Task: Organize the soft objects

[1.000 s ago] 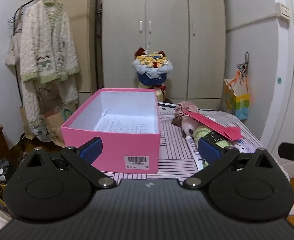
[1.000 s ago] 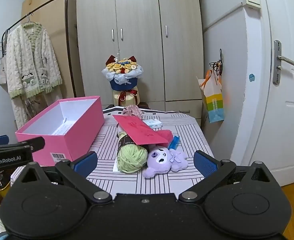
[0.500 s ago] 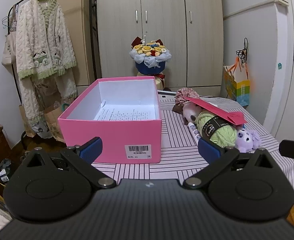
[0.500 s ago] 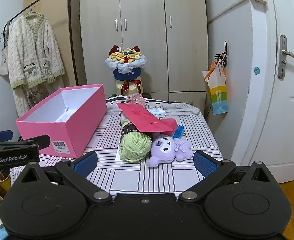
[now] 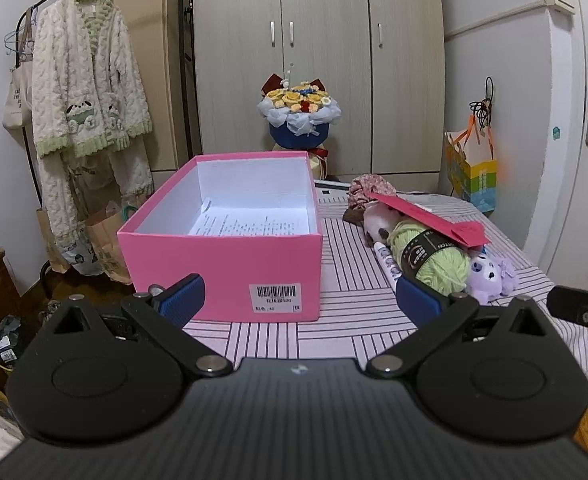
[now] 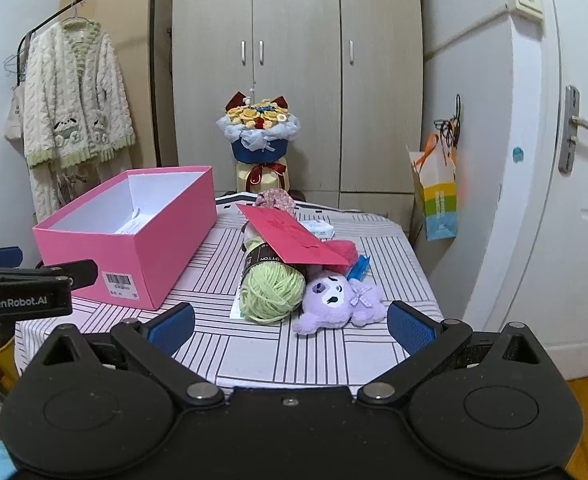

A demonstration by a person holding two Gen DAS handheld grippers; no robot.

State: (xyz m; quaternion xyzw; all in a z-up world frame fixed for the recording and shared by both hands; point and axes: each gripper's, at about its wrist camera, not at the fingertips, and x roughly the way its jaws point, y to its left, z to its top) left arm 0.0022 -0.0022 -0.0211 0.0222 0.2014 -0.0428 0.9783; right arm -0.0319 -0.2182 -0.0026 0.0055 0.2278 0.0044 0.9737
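Note:
An open pink box (image 5: 222, 256) (image 6: 142, 240) stands on the striped table, with a printed paper sheet inside. To its right lie a green yarn ball (image 5: 442, 260) (image 6: 272, 294), a purple plush toy (image 5: 490, 276) (image 6: 336, 304), a pink-brown plush (image 5: 376, 224) and a floral fabric piece (image 5: 368, 190) (image 6: 276, 200), partly under a red envelope (image 5: 430, 218) (image 6: 294, 238). My left gripper (image 5: 298, 300) is open and empty before the box. My right gripper (image 6: 290, 326) is open and empty before the yarn and purple plush.
A flower bouquet (image 5: 298, 116) (image 6: 258, 132) stands behind the table before the wardrobe. A clothes rack with a knit cardigan (image 5: 86, 92) is at the left. A colourful paper bag (image 6: 436, 196) hangs at the right by the door. A small tissue pack (image 6: 318, 228) lies on the table.
Both grippers have pulled back and risen a little, so more of the table shows. The left view now takes in the yarn and purple plush. Both stay open.

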